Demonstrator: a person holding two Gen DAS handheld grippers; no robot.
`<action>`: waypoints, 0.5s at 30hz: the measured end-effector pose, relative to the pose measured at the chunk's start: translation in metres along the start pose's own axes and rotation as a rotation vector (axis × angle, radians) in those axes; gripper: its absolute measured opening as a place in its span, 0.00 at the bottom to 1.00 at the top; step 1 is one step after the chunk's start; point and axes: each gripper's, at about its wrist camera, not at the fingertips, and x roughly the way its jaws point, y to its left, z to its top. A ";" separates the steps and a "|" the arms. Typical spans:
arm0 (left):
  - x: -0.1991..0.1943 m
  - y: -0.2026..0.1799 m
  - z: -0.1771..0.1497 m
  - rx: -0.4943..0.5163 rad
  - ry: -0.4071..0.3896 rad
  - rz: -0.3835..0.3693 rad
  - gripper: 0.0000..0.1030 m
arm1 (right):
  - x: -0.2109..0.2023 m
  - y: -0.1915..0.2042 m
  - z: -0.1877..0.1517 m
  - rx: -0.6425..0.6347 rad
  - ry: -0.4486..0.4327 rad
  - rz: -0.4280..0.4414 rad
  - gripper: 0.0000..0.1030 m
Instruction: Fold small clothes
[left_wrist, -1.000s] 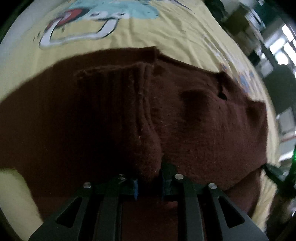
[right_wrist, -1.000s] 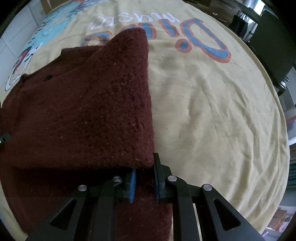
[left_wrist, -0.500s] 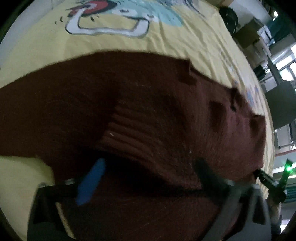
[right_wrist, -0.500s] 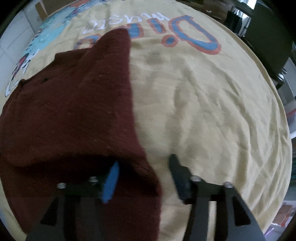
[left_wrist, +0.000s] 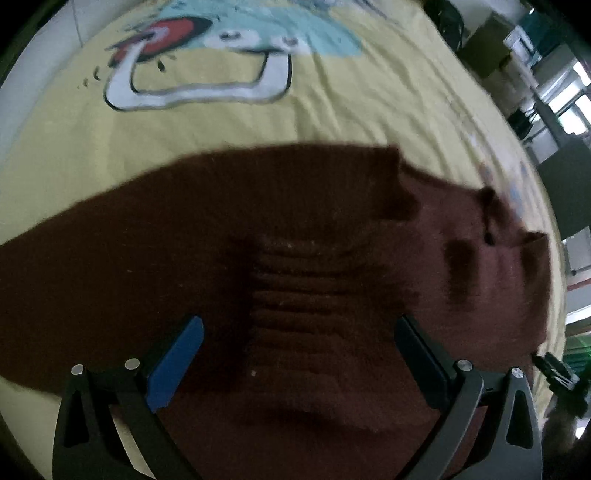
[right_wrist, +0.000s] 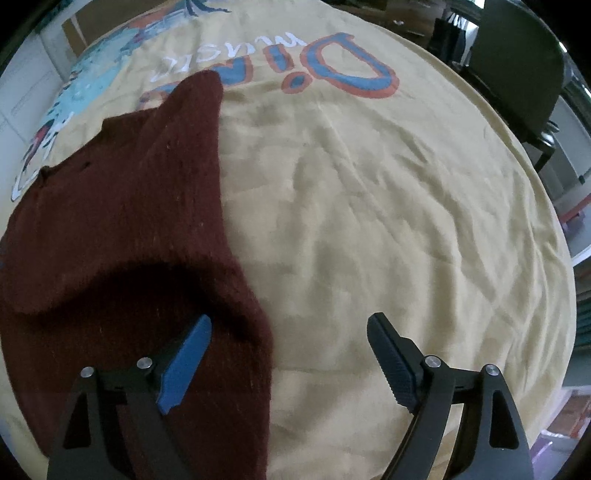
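A dark maroon knitted sweater (left_wrist: 258, 236) lies on the yellow printed cloth (left_wrist: 184, 122), folded over on itself. My left gripper (left_wrist: 299, 332) is open and empty just above its ribbed hem (left_wrist: 306, 291). In the right wrist view the sweater (right_wrist: 122, 206) fills the left side, its folded edge running up the middle. My right gripper (right_wrist: 288, 332) is open and empty, straddling that folded edge, with the blue fingertip (right_wrist: 188, 350) over the sweater and the black one over the cloth (right_wrist: 369, 206).
The cloth carries a cartoon print (left_wrist: 236, 48) at the far side and blue-orange lettering (right_wrist: 332, 70). A dark chair (right_wrist: 517, 66) stands past the table's right edge. Shelves and boxes (left_wrist: 517, 48) stand beyond the far right.
Both grippers were shut on the sweater's fabric one second ago. Both have opened and let go, and the folded sweater has dropped flat onto the cloth.
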 end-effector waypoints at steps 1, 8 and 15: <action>0.010 0.001 -0.001 -0.005 0.023 0.015 0.99 | 0.001 0.001 0.000 -0.002 0.003 -0.001 0.85; 0.024 -0.007 -0.017 0.053 0.030 0.072 0.78 | 0.007 0.001 -0.001 -0.005 0.018 -0.010 0.85; 0.005 -0.019 -0.024 0.137 -0.017 0.052 0.13 | -0.003 0.006 0.012 -0.003 -0.014 -0.002 0.85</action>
